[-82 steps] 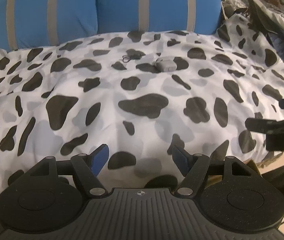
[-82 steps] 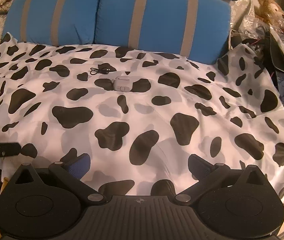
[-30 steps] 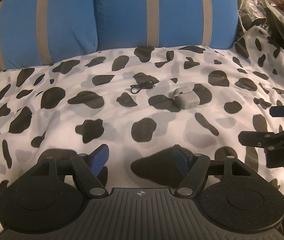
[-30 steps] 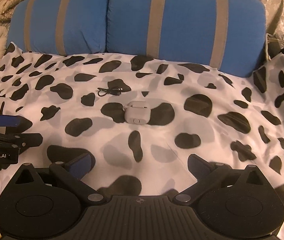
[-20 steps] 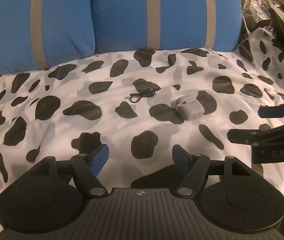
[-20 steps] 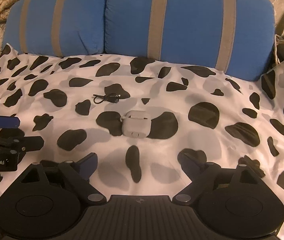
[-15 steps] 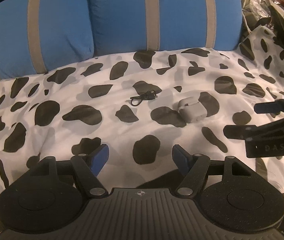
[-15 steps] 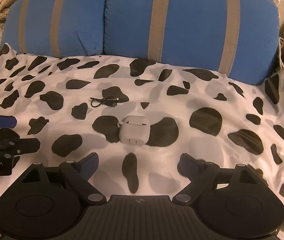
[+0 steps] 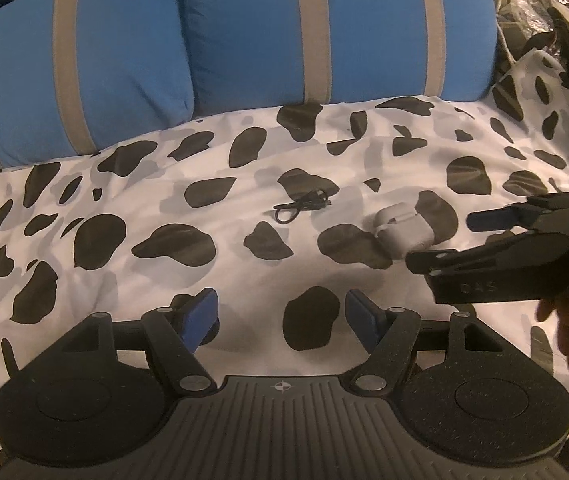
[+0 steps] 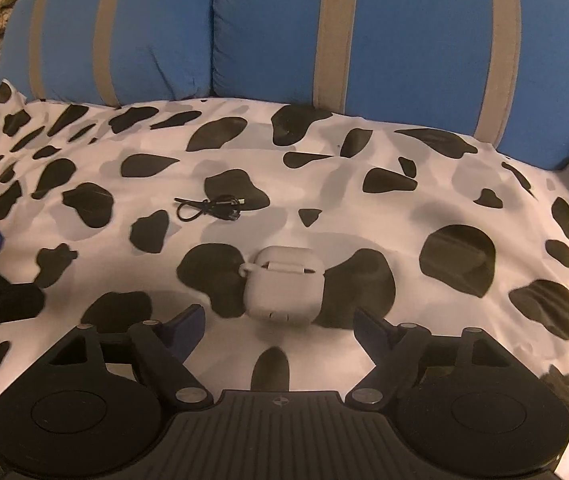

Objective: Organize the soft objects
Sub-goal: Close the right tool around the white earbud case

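Hovering over the cow-print bedspread point(image 9: 132, 280), the left hand-held gripper point(image 9: 280, 316) is holding nothing, its jaws standing partly apart; the right hand-held gripper point(image 9: 444, 240) is reaching toward the grey silicone earbud case point(image 9: 404, 232), with the coiled black cable point(image 9: 302, 209) lying just beyond.

Closing in, the right hand-held gripper point(image 10: 280, 326) is narrowing its empty jaws, the earbud case point(image 10: 282, 284) lying just ahead of the tips, ungrasped. Little appears done yet.

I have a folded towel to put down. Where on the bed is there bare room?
Free: blanket right of the earbud case, and left of the cable. Crowded: around the case, right gripper closing in.
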`<action>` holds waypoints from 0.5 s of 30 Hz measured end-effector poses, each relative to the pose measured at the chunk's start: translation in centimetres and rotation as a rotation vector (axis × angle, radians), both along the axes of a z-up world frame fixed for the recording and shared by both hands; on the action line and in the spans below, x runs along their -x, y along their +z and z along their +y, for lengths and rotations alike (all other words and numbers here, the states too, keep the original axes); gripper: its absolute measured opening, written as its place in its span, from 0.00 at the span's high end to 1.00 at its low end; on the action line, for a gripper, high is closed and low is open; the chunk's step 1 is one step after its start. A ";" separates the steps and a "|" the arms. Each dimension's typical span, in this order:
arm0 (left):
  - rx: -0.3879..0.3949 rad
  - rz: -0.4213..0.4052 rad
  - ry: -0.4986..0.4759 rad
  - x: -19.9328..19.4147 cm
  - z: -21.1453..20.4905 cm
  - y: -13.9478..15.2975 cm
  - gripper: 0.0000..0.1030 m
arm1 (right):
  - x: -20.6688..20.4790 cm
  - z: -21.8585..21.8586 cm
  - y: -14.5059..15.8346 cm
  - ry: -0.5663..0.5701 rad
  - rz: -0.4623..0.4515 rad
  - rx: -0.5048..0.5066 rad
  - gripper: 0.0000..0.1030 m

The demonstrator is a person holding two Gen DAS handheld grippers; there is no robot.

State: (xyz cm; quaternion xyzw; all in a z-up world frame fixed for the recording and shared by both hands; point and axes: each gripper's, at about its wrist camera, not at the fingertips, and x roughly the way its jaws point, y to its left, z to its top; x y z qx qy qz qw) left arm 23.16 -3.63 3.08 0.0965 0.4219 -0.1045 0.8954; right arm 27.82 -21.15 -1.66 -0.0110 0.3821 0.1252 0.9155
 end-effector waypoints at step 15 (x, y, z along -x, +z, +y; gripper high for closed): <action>-0.001 -0.004 -0.019 -1.3 0.2 0.0 0.33 | -3.6 1.0 -2.8 -0.057 0.053 0.015 0.45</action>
